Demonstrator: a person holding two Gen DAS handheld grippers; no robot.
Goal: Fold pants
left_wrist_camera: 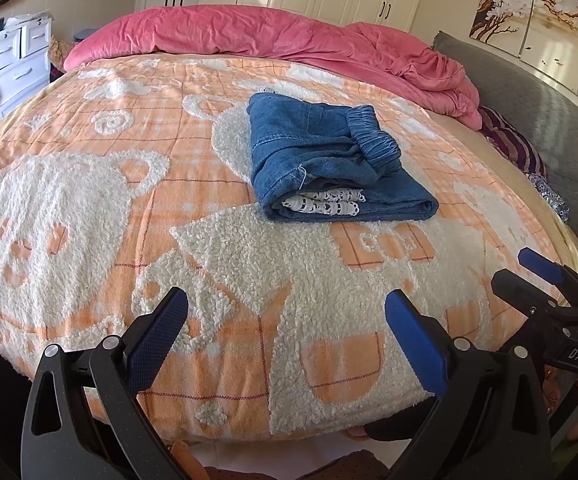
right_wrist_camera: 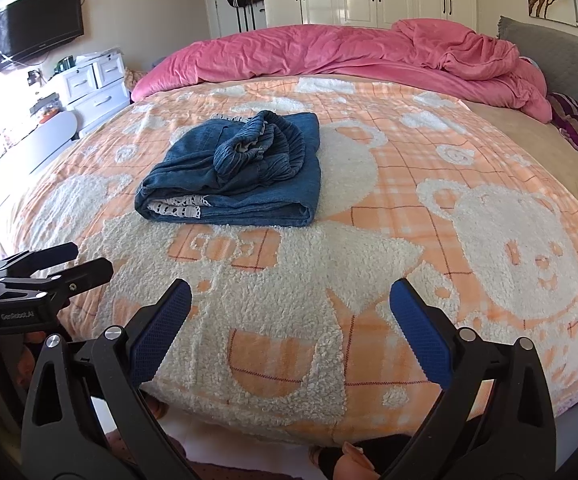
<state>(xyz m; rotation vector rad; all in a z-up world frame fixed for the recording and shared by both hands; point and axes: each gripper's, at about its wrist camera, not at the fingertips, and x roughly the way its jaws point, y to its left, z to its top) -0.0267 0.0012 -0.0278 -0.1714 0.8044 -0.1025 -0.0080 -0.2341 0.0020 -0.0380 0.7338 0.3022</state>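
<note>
Pants sit folded in compact bundle mid-bed, well back from near edge, elastic waistband on top. Looks basically done, though fisheye warps things. Left hand-held gripper and right hand-held gripper both spread wide, empty, hanging over near edge of bed, so nothing disturbs stack.

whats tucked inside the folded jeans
White lace trim peeks from between the layers of the folded jeans at their near edge. How far it runs inside is covered by denim.
</note>
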